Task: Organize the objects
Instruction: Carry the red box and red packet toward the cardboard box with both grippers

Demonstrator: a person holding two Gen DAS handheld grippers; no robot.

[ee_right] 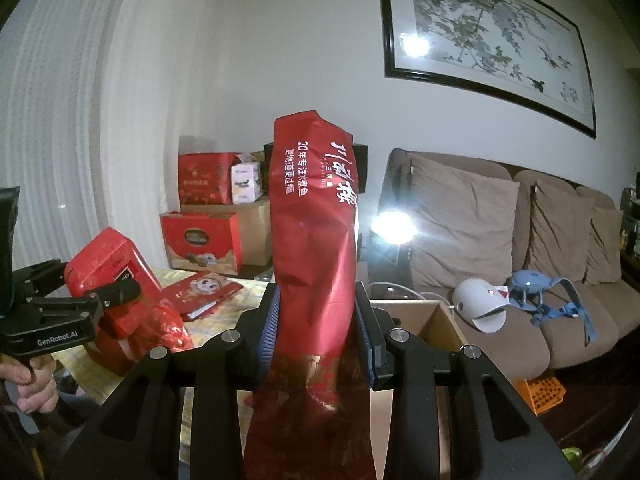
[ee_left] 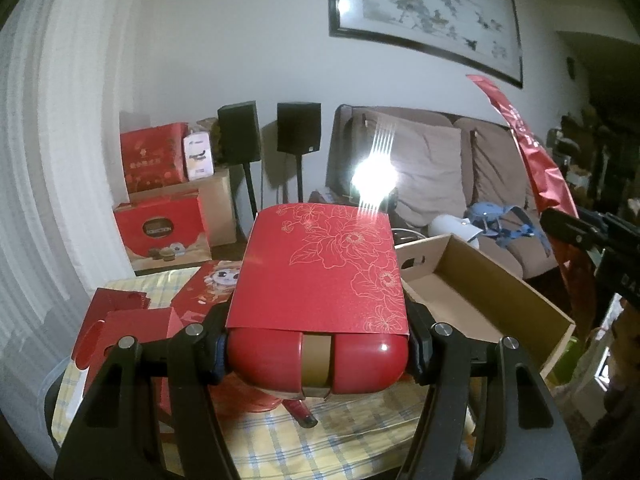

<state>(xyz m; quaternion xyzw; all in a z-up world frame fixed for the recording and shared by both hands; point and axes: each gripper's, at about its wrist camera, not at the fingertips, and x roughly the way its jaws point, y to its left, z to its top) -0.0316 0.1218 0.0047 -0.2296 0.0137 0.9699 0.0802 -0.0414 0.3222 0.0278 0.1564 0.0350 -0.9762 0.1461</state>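
Transport is judged underway: a red tin (ee_left: 316, 300) is clamped by the left gripper (ee_left: 318, 350), a red pouch (ee_right: 314, 240) by the right gripper (ee_right: 318, 328); lowering into the cardboard box (ee_left: 488, 280) beyond the fingertips seems next.

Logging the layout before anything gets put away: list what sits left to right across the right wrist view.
Left hand-held gripper on the red tin → cartoon booklet → red pouch in the right hand-held gripper → cardboard box → white cap → blue harness.
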